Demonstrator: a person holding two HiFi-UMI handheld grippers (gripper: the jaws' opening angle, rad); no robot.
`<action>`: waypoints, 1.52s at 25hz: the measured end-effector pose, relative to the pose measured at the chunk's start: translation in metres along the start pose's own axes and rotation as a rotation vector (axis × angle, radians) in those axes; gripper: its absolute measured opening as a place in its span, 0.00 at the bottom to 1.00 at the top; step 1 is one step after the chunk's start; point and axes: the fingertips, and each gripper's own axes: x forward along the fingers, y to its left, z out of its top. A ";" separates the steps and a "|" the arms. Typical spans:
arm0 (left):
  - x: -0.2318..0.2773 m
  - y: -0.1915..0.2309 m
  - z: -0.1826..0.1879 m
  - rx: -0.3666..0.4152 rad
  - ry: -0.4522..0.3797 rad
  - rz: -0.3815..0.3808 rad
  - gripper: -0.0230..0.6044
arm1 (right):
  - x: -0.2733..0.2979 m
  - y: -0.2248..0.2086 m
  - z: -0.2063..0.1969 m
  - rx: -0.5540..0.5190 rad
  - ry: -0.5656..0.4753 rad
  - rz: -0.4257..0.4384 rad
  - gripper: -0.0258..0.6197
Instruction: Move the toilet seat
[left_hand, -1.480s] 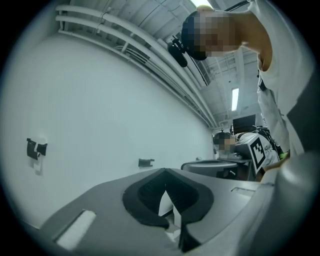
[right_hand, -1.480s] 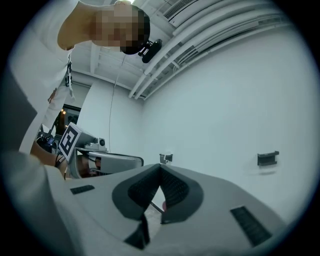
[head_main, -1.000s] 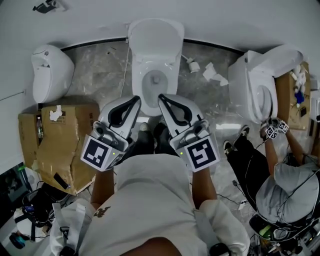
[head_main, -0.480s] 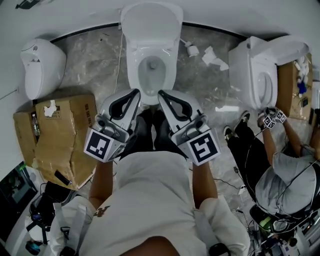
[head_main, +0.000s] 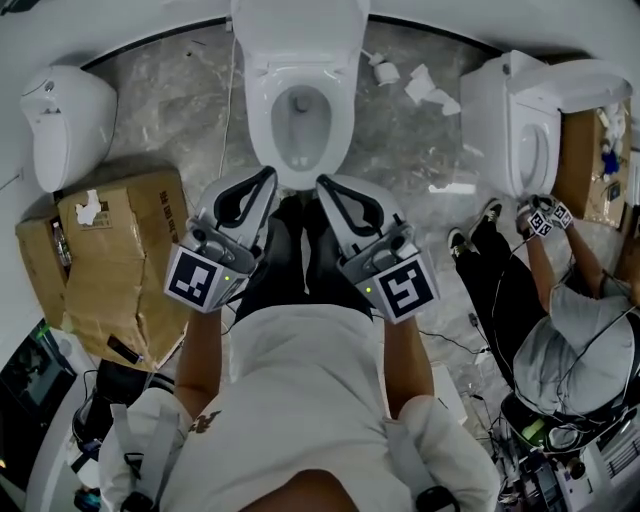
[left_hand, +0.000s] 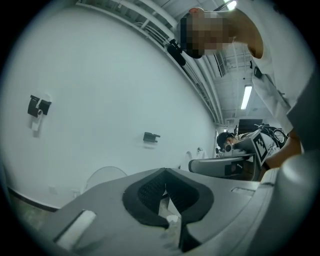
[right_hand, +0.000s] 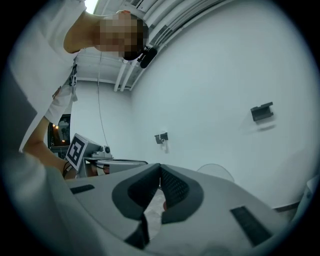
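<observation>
While the white ceramic toilet (head_main: 300, 45) stands at the far edge of the grey marbled floor (head_main: 180, 120), against the white wall, both claws are held roughly level in front of it. They stop short of its front rim and do not touch it.

The left claw (head_main: 266, 178) has its jaws pressed together with nothing between them. The right claw (head_main: 322, 184) is in the same condition. The claws sit side by side with their tips angled toward each other and toward the front of the bowl. This suggests an approach from the front, one claw per side.

The white toilet seat (head_main: 258, 120) appears to lie flat as a ring around the bowl opening, with the lid raised toward the wall. The head view does not separate seat from rim with certainty.

Judgement: the task is at the approach step. The jaws must part before the seat can be gripped, unless it is to be pushed with closed tips.

Containers:
- **Toilet bowl** (head_main: 300, 125): it is open and shows only its grey outlet, with no loose object visible inside.
- **Brown cardboard box** (head_main: 110, 250): it stands near the left edge of the floor and is closed, with a scrap of white paper on top. Its contents are hidden.
</observation>
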 end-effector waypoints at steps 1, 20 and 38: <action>0.001 0.003 -0.007 -0.004 0.012 0.001 0.04 | 0.001 -0.001 -0.005 0.005 0.002 0.001 0.04; 0.016 0.052 -0.160 -0.108 0.143 -0.010 0.06 | 0.042 -0.027 -0.151 0.103 0.135 -0.024 0.04; 0.003 0.063 -0.336 -0.210 0.329 -0.015 0.13 | 0.038 -0.032 -0.328 0.275 0.333 -0.113 0.06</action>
